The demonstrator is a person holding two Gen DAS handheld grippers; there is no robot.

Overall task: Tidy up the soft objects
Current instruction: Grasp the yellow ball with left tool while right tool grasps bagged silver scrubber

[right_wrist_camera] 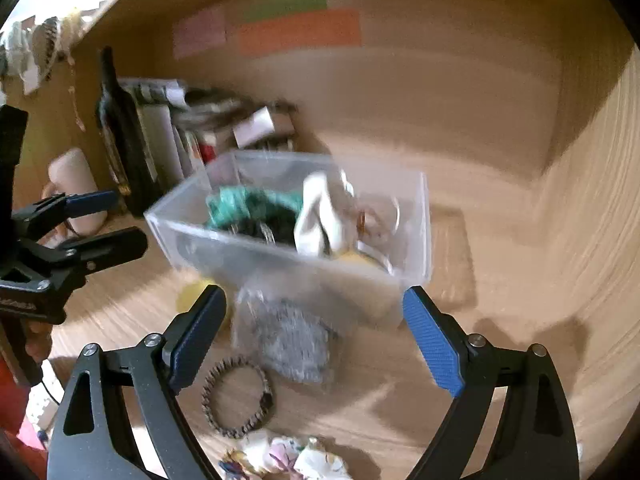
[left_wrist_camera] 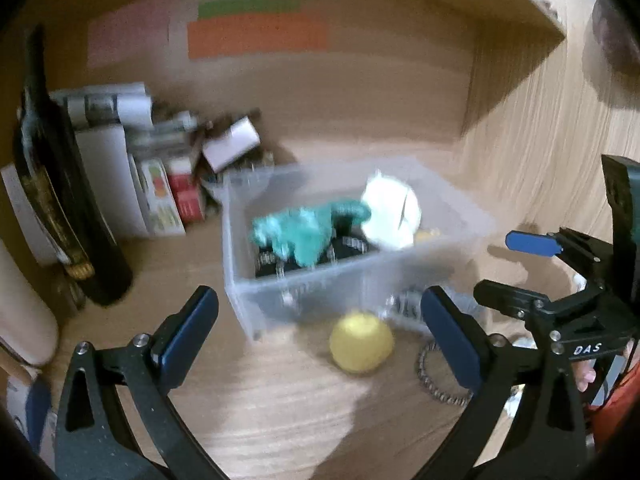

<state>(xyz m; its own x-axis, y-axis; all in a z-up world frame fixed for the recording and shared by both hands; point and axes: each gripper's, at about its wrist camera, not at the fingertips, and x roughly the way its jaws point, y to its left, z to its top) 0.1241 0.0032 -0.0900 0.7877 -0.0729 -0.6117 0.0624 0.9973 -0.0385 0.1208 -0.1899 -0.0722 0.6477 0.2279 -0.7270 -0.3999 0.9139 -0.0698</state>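
A: Entry, left wrist view. Left gripper [left_wrist_camera: 320, 332] released, jaws spread wide, nothing between them. A yellow ball [left_wrist_camera: 361, 340] lies on the wooden table [left_wrist_camera: 280, 408] in the gap ahead of the fingers, just in front of the clear plastic bin [left_wrist_camera: 320, 292].

B: Bin contents?

A: A teal plush toy [left_wrist_camera: 304, 232] toward the left, a white soft item [left_wrist_camera: 392, 212] touching it on the right, dark pieces underneath. Frame is blurred; finer detail not readable.

B: Right wrist view?

A: Right gripper [right_wrist_camera: 314, 336] also released, jaws wide, holding nothing. Between and ahead of its fingers: a grey knitted piece in a clear bag [right_wrist_camera: 288, 336], lying against the bin's near wall. A beaded bracelet [right_wrist_camera: 238, 396] lies just in front of that bag, closer to the camera. A floral fabric item [right_wrist_camera: 280, 456] sits at the bottom edge.

B: Surroundings?

A: A dark bottle [left_wrist_camera: 60, 208] stands at the left, with stacked boxes and papers [left_wrist_camera: 160, 168] beside it against the back panel. Coloured paper strips [left_wrist_camera: 256, 32] are stuck on that panel.
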